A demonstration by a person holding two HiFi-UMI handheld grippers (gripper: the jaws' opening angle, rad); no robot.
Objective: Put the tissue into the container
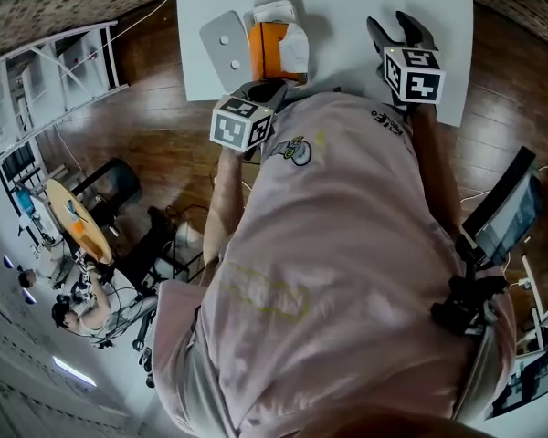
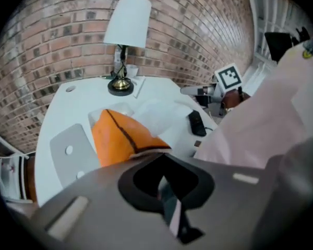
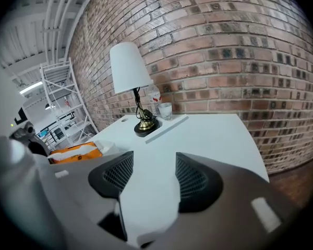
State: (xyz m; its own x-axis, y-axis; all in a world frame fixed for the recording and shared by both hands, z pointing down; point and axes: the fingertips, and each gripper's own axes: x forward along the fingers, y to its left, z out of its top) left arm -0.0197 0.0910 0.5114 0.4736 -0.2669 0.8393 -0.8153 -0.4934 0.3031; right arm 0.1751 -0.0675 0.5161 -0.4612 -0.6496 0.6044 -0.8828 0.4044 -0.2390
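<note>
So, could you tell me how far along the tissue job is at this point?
Done: the grey lid lies off on the table, beside the clear container. In hand: the left gripper appears shut on the near edge of the orange tissue pack, which sits tilted at the container, not plainly seated. The right gripper is open and empty. Left: settle the pack inside.

No writing can be read; print on the orange tissue box (image 3: 75,153) is too small.
</note>
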